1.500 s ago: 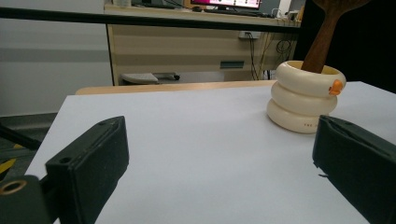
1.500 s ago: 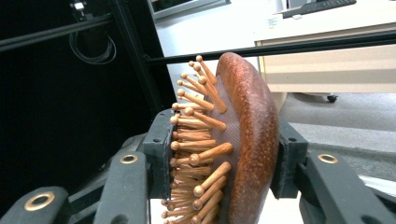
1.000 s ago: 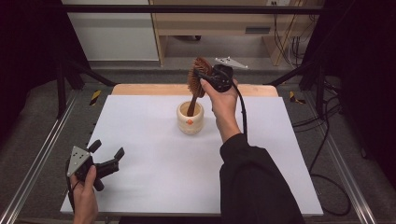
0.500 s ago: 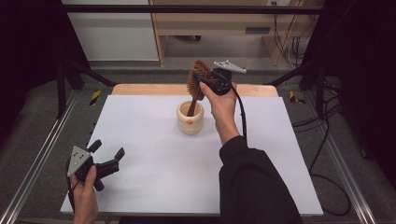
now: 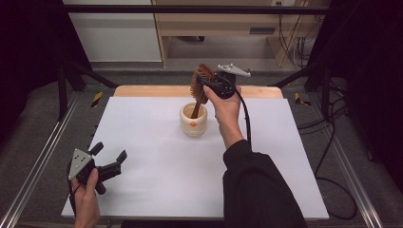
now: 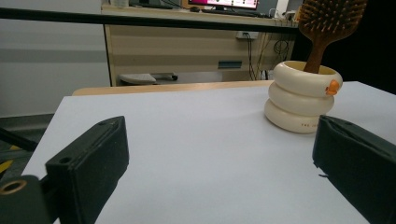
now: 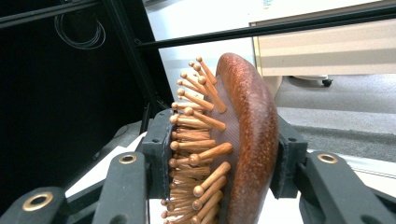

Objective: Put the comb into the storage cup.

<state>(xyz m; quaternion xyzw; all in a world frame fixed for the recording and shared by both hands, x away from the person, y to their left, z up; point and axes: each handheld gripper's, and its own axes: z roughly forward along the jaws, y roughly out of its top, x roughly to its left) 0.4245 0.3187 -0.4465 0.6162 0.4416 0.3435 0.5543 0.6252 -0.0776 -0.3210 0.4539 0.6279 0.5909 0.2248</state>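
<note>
Mid-placement: right gripper [image 5: 205, 81] clamped on brush [image 5: 199, 78] head, handle down in cup [image 5: 193, 121]; left gripper [image 5: 110, 156] open, idle on desk [image 5: 157, 156]; next, probably release and lift clear.

The right gripper [image 7: 219, 168] has its two black jaws closed on the head of a reddish-brown wooden paddle hairbrush [image 7: 247, 140]. One jaw presses against the round-tipped wooden bristles [image 7: 196, 140], the other against the smooth curved back. The brush head stands upright between the jaws, seen edge-on, bristles facing the picture's left. Behind it run black metal frame bars [image 7: 126, 51] and a coiled black cable [image 7: 79, 28]; a grey floor [image 7: 345, 121] lies at right.
</note>
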